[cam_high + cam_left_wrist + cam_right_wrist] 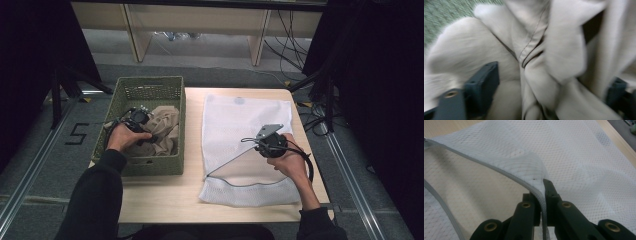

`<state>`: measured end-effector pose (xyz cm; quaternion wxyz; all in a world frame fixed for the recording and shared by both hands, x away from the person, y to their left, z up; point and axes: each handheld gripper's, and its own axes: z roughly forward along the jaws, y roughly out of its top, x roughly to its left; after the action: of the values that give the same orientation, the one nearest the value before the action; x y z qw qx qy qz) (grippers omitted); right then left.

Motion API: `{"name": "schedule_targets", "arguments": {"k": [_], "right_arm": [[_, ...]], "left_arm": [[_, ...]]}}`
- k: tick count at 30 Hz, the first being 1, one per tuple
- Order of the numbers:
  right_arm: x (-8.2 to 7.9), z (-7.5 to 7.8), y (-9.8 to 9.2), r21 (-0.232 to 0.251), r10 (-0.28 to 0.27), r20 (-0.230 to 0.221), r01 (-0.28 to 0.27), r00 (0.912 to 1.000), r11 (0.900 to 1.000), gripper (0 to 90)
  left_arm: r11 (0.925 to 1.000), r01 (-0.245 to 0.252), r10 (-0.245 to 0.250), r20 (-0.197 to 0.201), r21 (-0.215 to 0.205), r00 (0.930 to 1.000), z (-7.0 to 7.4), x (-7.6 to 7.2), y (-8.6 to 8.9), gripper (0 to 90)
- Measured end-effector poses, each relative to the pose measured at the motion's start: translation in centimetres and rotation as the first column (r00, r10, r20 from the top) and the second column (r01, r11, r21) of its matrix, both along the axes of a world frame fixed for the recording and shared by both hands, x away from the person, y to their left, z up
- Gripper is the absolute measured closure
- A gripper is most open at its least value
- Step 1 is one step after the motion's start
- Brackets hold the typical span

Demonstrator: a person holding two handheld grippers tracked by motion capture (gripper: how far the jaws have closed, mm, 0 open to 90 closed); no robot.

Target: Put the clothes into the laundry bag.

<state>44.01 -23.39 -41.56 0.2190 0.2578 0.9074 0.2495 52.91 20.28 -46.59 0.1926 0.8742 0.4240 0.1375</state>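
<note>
- Your left tool (137,120) is reaching down into the green basket (150,90), which is standing on the left part of the table (165,200).
- In the left gripper view, the jaws of this tool are standing wide apart, one at each side of the beige cloth (536,62). The folds of the cloth are lying between them, but the pads are not pressing on it.
- The beige cloth (165,127) is lying bunched up inside the basket, mostly toward its right wall, and your left hand (125,137) is resting just beside it.
- This view is blurred, so the fine details of the cloth are not clear; a stitched seam is running down the middle fold.
- Your right tool (265,140) is hovering over the white mesh bag (245,120), which is lying flat on the right part of the table.
- In the right gripper view, the jaws are closed narrow and are pinching the edge of the mesh bag (574,157) at its zipper seam (499,171).
- The pinched edge is lifted a little, so the bag's mouth is standing open toward the basket, and the wood of the table is showing through the opening.
- Your right hand (292,162) is holding the tool near the lower right part of the bag.
</note>
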Motion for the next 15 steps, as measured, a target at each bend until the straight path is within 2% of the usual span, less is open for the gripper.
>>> {"name": "schedule_targets", "arguments": {"k": [1, 2, 3, 4, 5, 6, 7, 8, 9, 10, 11, 14, 15], "right_arm": [[0.01, -0.01, 0.00, -0.001, 0.001, 0.000, -0.001, 1.0000, 1.000, 88.2], [-0.01, 0.00, -0.02, 0.000, 0.001, 0.000, -0.001, 1.0000, 1.000, 88.2], [0.02, 0.00, -0.04, 0.001, 0.003, 0.001, -0.003, 1.0000, 1.000, 88.2], [0.02, 0.00, -0.04, 0.001, 0.003, 0.001, -0.003, 1.0000, 1.000, 88.2], [0.04, 0.01, -0.05, 0.007, -0.002, -0.002, 0.002, 1.0000, 1.000, 88.2], [0.04, 0.01, -0.05, 0.007, -0.002, -0.002, 0.002, 1.0000, 1.000, 88.2], [0.02, 0.01, -0.10, 0.003, 0.003, -0.002, -0.003, 1.0000, 1.000, 88.2], [0.02, 0.03, -0.12, 0.000, 0.007, -0.003, -0.007, 1.0000, 1.000, 88.4], [0.02, 0.03, -0.12, 0.000, 0.007, -0.003, -0.007, 1.0000, 1.000, 88.4], [-0.05, 0.04, -0.07, 0.000, 0.001, -0.001, -0.001, 1.0000, 1.000, 88.6], [-0.02, 0.04, -0.06, -0.002, 0.005, 0.001, -0.005, 1.0000, 1.000, 89.1], [-0.04, -0.05, 0.01, 0.000, 0.003, 0.002, -0.003, 1.0000, 1.000, 89.4], [0.03, 0.01, -0.01, -0.008, 0.024, -0.004, -0.024, 0.9997, 1.000, 89.7]], "left_arm": [[0.9991, 0.030, -0.030, -0.018, 0.030, 0.9994, -1.23, 0.32, -0.72, 12.8], [0.9991, 0.030, -0.030, -0.018, 0.030, 0.9994, -1.23, 0.32, -0.72, 9.1], [0.9982, 0.029, -0.028, -0.029, 0.052, 0.9992, -1.50, 0.47, -1.31, 5.8], [0.9982, 0.029, -0.028, -0.029, 0.052, 0.9992, -1.50, 0.47, -1.31, 7.2], [0.9985, 0.002, 0.000, -0.038, 0.055, 0.9993, -1.22, 0.53, -1.28, 14.2], [0.9985, 0.002, 0.000, -0.038, 0.055, 0.9993, -1.22, 0.53, -1.28, 28.1], [0.9982, -0.037, 0.037, -0.017, 0.048, 0.9992, -1.17, 0.50, -1.16, 40.8], [0.9972, -0.065, 0.065, 0.001, 0.038, 0.9979, -1.40, 0.43, -0.95, 49.6], [0.9972, -0.065, 0.065, 0.001, 0.038, 0.9979, -1.40, 0.43, -0.95, 55.7], [0.9963, -0.061, 0.061, 0.000, 0.062, 0.9982, -1.27, 0.47, -0.81, 55.7], [0.9958, -0.079, 0.078, 0.008, 0.047, 0.9969, -1.31, 0.44, -0.89, 65.3], [0.9963, -0.069, 0.069, 0.010, 0.051, 0.9976, -0.98, 0.37, -0.70, 71.3], [0.9968, -0.079, 0.079, 0.018, 0.013, 0.9967, -0.56, 0.21, -0.65, 72.9]]}}
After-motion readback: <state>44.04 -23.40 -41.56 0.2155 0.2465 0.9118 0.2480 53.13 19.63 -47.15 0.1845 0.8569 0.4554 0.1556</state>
